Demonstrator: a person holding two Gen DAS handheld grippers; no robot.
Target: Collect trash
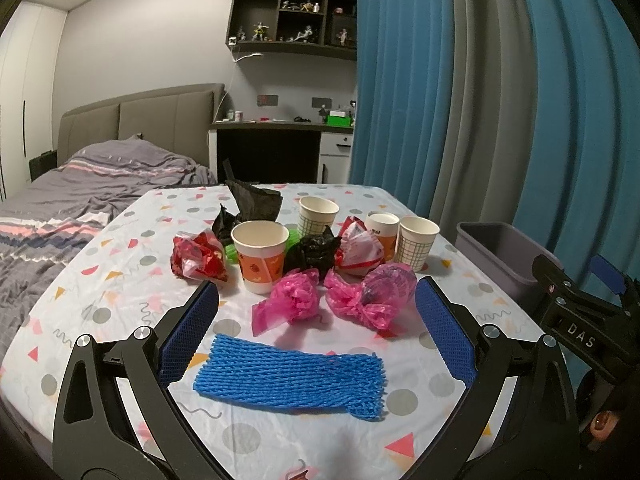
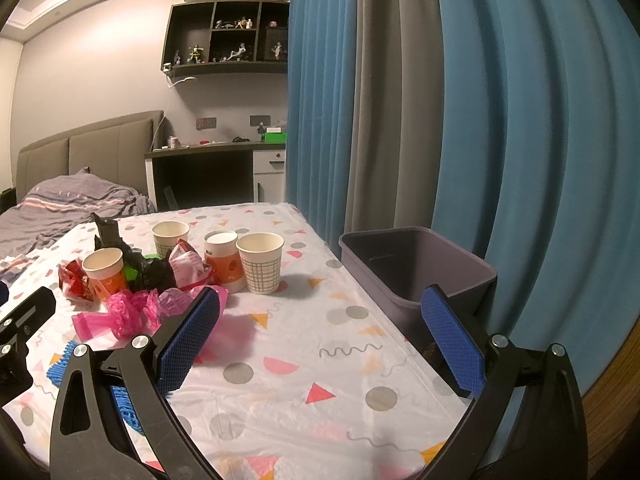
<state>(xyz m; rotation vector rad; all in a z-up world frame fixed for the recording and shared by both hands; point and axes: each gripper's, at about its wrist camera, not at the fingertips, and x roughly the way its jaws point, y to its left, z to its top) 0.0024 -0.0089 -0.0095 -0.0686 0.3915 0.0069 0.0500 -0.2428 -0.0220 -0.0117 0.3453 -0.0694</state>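
White letters "DAS" stand on the black right tool [image 1: 581, 322] body; nothing else is legible.

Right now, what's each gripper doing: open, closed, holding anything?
Left gripper: open, holding nothing, above the blue foam net.
Right gripper: open, holding nothing, over the table beside the grey bin.

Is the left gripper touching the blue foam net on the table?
Apart. In the left wrist view the left gripper is open, and bare tablecloth shows between each blue pad and the blue foam net lying flat between them.
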